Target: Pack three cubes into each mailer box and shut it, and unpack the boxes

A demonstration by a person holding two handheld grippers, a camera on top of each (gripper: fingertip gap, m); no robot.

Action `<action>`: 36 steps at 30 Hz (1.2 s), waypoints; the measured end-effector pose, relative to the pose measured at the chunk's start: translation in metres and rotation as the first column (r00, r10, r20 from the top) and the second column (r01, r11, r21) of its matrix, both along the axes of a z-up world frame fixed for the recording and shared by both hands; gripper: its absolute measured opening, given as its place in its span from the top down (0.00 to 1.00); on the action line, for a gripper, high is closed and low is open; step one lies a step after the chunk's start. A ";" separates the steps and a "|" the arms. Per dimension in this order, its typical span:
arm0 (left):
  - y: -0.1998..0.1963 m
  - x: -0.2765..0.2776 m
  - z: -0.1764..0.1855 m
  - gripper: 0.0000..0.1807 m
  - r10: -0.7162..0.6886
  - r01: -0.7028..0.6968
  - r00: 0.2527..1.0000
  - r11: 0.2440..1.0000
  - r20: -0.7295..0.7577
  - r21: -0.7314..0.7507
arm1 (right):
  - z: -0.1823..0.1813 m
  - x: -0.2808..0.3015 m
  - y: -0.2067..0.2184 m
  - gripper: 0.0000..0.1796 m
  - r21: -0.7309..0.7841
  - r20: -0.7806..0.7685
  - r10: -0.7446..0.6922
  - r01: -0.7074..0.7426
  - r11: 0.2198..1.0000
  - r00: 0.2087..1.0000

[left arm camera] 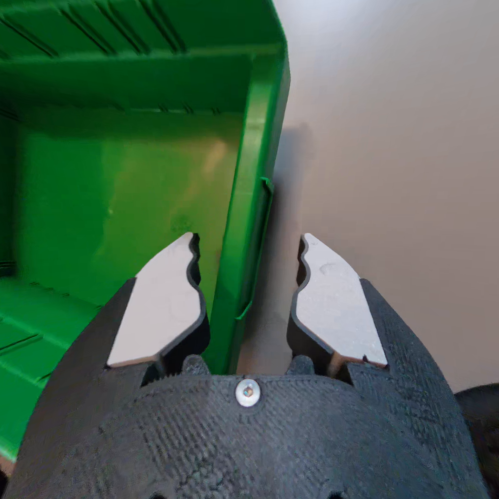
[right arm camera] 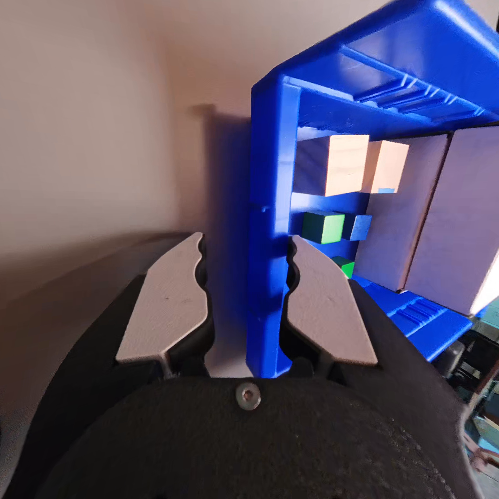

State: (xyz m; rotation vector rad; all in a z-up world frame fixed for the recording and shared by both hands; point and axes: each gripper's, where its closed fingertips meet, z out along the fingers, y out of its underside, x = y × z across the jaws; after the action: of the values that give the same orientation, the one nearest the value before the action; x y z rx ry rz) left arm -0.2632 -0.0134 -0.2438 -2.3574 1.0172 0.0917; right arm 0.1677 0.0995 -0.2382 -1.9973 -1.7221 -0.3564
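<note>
In the left wrist view a green plastic bin [left arm camera: 121,189] shows no contents. My left gripper [left arm camera: 248,237] is open and straddles the bin's right wall [left arm camera: 243,216]: one finger is inside, the other outside with a gap. In the right wrist view a blue plastic bin [right arm camera: 267,189] holds two white mailer boxes [right arm camera: 399,229], two pale wooden cubes [right arm camera: 347,164], two green cubes [right arm camera: 326,228] and a blue cube [right arm camera: 360,228]. My right gripper [right arm camera: 247,240] is open and straddles the blue bin's left wall. Its right finger [right arm camera: 318,297] lies against the wall.
Both bins rest on a pale table [left arm camera: 378,135]. Bare surface lies to the right of the green bin and to the left of the blue bin [right arm camera: 108,162]. Dark clutter shows beyond the table edge at the lower right of the right wrist view [right arm camera: 480,378]. My hands' fingertips stand some 45 centimeters from each other.
</note>
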 end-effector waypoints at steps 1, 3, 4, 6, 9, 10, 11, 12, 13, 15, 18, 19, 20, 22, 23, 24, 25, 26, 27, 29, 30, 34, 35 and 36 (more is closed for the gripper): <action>0.002 -0.004 -0.005 0.67 0.001 -0.002 0.999 1.000 -0.038 -0.016 | 0.000 -0.001 0.006 0.73 0.019 0.009 -0.007 0.007 1.000 1.000; 0.006 -0.010 -0.009 0.80 0.005 -0.007 0.994 1.000 -0.113 -0.015 | 0.002 -0.003 0.016 0.83 0.059 0.021 -0.014 0.013 0.998 1.000; 0.008 -0.012 -0.009 0.82 0.009 -0.011 0.990 1.000 -0.138 -0.015 | 0.002 -0.005 0.016 0.83 0.060 0.019 0.003 -0.004 0.998 1.000; 0.010 -0.011 -0.008 0.82 0.007 -0.009 0.988 1.000 -0.155 -0.012 | 0.002 -0.008 0.015 0.83 0.072 0.014 0.008 -0.009 0.997 1.000; 0.012 -0.003 -0.008 0.82 -0.004 0.008 0.986 1.000 -0.168 0.022 | 0.002 -0.019 -0.001 0.83 0.079 -0.001 0.048 -0.048 0.996 0.999; 0.012 0.002 -0.008 0.82 -0.014 0.020 0.985 0.999 -0.171 0.030 | 0.002 -0.025 -0.010 0.83 0.079 -0.010 0.066 -0.065 0.995 0.998; 0.011 0.007 -0.008 0.82 -0.027 0.033 0.985 0.999 -0.173 0.036 | 0.002 -0.030 -0.019 0.83 0.081 -0.018 0.080 -0.078 0.994 0.997; 0.011 0.013 -0.008 0.82 -0.040 0.048 0.984 0.998 -0.174 0.039 | 0.002 -0.036 -0.029 0.83 0.083 -0.026 0.096 -0.093 0.992 0.995; 0.010 0.020 -0.008 0.82 -0.054 0.062 0.983 0.997 -0.175 0.042 | 0.003 -0.041 -0.039 0.83 0.086 -0.032 0.112 -0.109 0.990 0.993; 0.009 0.035 -0.007 0.82 -0.088 0.098 0.980 0.994 -0.178 0.049 | 0.003 -0.052 -0.059 0.83 0.095 -0.045 0.152 -0.147 0.985 0.987; 0.008 0.062 -0.007 0.82 -0.149 0.162 0.972 0.985 -0.180 0.058 | 0.003 -0.067 -0.089 0.83 0.103 -0.056 0.198 -0.192 0.976 0.979; 0.009 0.071 -0.007 0.82 -0.170 0.183 0.969 0.981 -0.180 0.059 | 0.003 -0.071 -0.100 0.83 0.103 -0.057 0.217 -0.211 0.972 0.974; 0.010 0.081 -0.007 0.82 -0.190 0.204 0.965 0.977 -0.179 0.060 | 0.003 -0.075 -0.111 0.83 0.103 -0.064 0.236 -0.229 0.968 0.970; 0.014 0.098 -0.007 0.82 -0.232 0.247 0.957 0.967 -0.176 0.065 | 0.003 -0.083 -0.134 0.83 0.093 -0.088 0.264 -0.256 0.962 0.960; 0.017 0.105 -0.007 0.82 -0.256 0.271 0.951 0.960 -0.173 0.067 | 0.003 -0.086 -0.145 0.83 0.087 -0.096 0.284 -0.276 0.957 0.954; 0.021 0.112 -0.007 0.82 -0.284 0.299 0.944 0.952 -0.167 0.072 | 0.003 -0.089 -0.156 0.83 0.080 -0.100 0.301 -0.294 0.952 0.948; 0.024 0.118 -0.007 0.82 -0.316 0.332 0.934 0.940 -0.164 0.079 | 0.004 -0.091 -0.166 0.83 0.075 -0.106 0.316 -0.309 0.948 0.943; 0.027 0.124 -0.007 0.81 -0.349 0.366 0.923 0.927 -0.159 0.087 | 0.004 -0.094 -0.176 0.83 0.074 -0.117 0.330 -0.324 0.943 0.937; 0.029 0.129 -0.006 0.81 -0.379 0.395 0.914 0.914 -0.145 0.097 | 0.006 -0.097 -0.183 0.83 0.088 -0.138 0.336 -0.327 0.941 0.932; 0.034 0.139 0.000 0.79 -0.415 0.424 0.906 0.893 -0.088 0.152 | 0.019 -0.105 -0.200 0.81 0.102 -0.238 0.347 -0.331 0.938 0.907; 0.034 0.143 0.007 0.77 -0.410 0.409 0.911 0.893 -0.034 0.189 | 0.031 -0.107 -0.208 0.79 0.104 -0.324 0.328 -0.311 0.945 0.887; 0.010 0.163 0.064 0.75 -0.372 0.248 0.865 0.900 0.337 0.358 | 0.098 -0.079 -0.217 0.77 0.159 -0.650 0.173 -0.090 0.983 0.740; -0.005 0.172 0.076 0.71 -0.373 0.219 0.811 0.908 0.452 0.356 | 0.111 -0.060 -0.212 0.77 0.167 -0.714 0.113 0.011 0.986 0.691; -0.021 0.182 0.083 0.68 -0.358 0.198 0.754 0.923 0.550 0.329 | 0.120 -0.039 -0.206 0.77 0.160 -0.770 0.050 0.117 0.980 0.636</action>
State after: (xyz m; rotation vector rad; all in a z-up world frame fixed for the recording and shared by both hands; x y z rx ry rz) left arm -0.0815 -0.0344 -0.1607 -1.7793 0.9453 -0.5849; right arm 0.1290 -0.1061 -0.1181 -1.6547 -1.0351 0.3032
